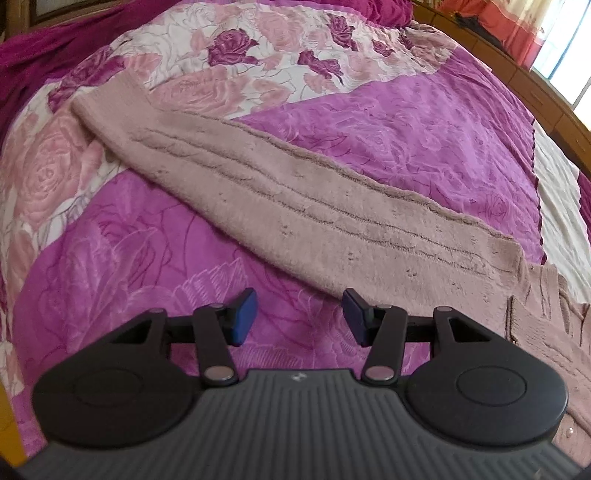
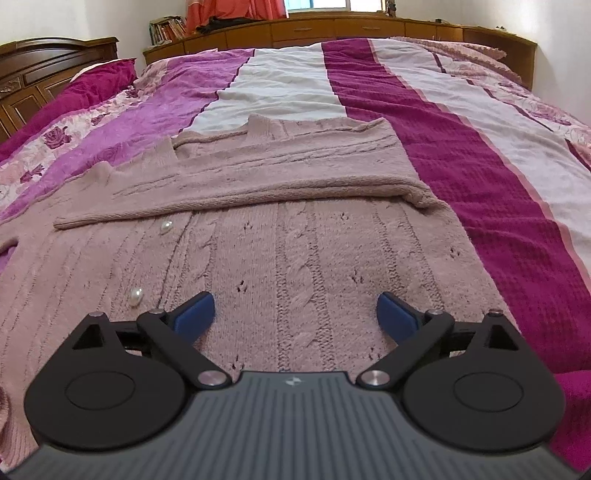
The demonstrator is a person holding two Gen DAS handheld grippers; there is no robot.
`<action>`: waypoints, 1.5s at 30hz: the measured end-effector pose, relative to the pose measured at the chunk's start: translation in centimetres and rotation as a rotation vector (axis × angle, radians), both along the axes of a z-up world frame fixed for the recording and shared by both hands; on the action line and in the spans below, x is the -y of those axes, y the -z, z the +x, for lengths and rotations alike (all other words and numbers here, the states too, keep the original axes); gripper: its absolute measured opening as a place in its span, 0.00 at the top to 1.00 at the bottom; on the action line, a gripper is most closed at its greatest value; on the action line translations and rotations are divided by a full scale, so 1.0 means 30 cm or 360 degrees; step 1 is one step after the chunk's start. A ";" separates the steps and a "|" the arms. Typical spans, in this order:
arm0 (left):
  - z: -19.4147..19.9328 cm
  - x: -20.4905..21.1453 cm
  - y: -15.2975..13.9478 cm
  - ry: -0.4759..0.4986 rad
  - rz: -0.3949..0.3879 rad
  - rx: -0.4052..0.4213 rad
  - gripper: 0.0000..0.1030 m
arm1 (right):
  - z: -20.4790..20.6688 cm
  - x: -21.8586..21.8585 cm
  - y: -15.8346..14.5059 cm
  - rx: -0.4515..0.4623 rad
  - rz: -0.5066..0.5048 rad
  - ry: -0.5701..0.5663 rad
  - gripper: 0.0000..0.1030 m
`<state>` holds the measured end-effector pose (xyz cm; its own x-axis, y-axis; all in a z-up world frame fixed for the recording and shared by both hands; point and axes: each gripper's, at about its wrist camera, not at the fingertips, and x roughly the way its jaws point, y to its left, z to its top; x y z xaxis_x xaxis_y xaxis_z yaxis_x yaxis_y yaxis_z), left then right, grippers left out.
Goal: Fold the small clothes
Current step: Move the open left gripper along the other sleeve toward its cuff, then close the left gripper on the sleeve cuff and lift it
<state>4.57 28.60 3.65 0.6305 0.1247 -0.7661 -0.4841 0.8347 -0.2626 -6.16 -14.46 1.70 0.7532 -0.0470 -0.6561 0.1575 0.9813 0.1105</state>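
A dusty-pink cable-knit cardigan (image 2: 295, 240) with pearl buttons (image 2: 135, 296) lies flat on the bed. One sleeve (image 2: 258, 192) is folded across its body. In the left wrist view the other sleeve (image 1: 295, 199) stretches out diagonally over the bedspread, its cuff at the upper left. My left gripper (image 1: 299, 314) hovers just short of that sleeve's near edge, jaws apart, nothing between them. My right gripper (image 2: 295, 314) hangs over the cardigan's lower body with its blue pads (image 2: 194, 314) spread wide and empty.
The bedspread (image 2: 461, 155) has purple, white and magenta stripes with a rose-print band (image 1: 258, 55). A wooden headboard (image 2: 55, 66) stands at the left and a long wooden cabinet (image 2: 332, 29) runs behind the bed under a window.
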 end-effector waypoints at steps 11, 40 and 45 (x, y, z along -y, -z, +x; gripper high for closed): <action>0.066 -0.024 0.019 -0.0044 -0.0043 0.0035 0.42 | -0.005 -0.005 0.022 0.0027 -0.0005 0.0026 0.01; 0.149 -0.144 0.076 -0.0217 -0.0182 0.0390 0.42 | 0.010 0.000 0.045 0.0000 -0.0005 0.0003 0.00; 0.160 -0.108 0.033 -0.0085 -0.0055 0.0375 0.89 | 0.016 0.001 0.047 -0.0008 0.0000 -0.0003 0.00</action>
<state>9.38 31.84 2.65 0.7856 0.1392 -0.6028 -0.4495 0.7980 -0.4015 -5.67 -14.48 0.29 0.7502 -0.0456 -0.6597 0.1562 0.9816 0.1097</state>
